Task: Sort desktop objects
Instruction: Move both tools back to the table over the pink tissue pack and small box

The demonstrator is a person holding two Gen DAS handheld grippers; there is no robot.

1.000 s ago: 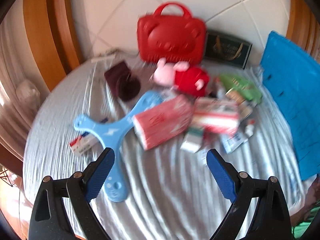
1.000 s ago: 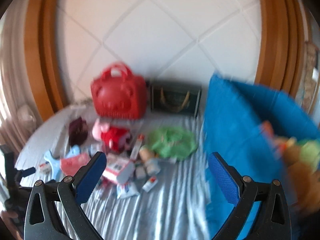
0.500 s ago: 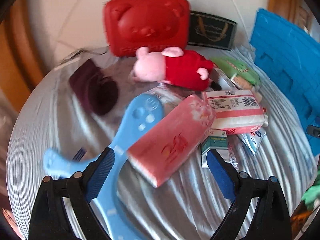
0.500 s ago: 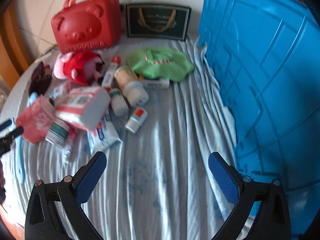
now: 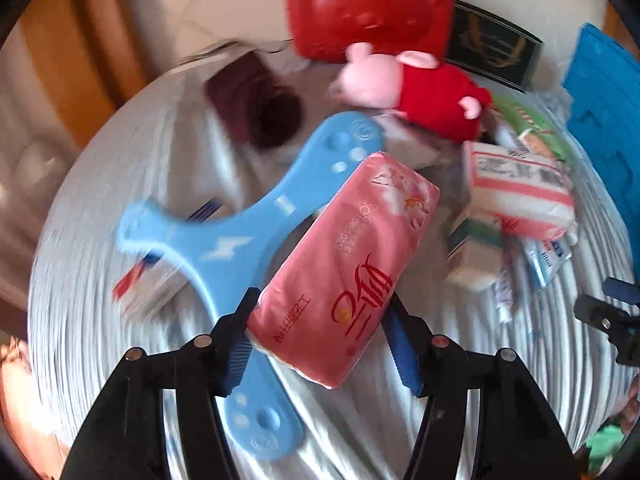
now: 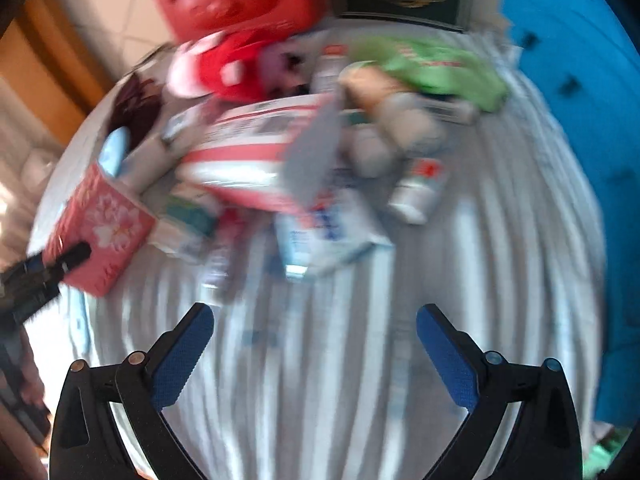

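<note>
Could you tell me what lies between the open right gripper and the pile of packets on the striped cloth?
Only bare grey-striped cloth lies between the right gripper and the nearest white-and-blue soft packet, as the right wrist view shows.

tissue pack point(image 5: 348, 264) between left tongs point(image 5: 320, 336) fingers, lying over boomerang toy point(image 5: 244, 236). plush pig point(image 5: 416, 92) behind it, toy case point(image 5: 368, 4) further back. crate point(image 6: 576, 120) right of pile; right tongs point(image 6: 316, 344) before pile, over striped sheet point(image 6: 320, 400).
</note>
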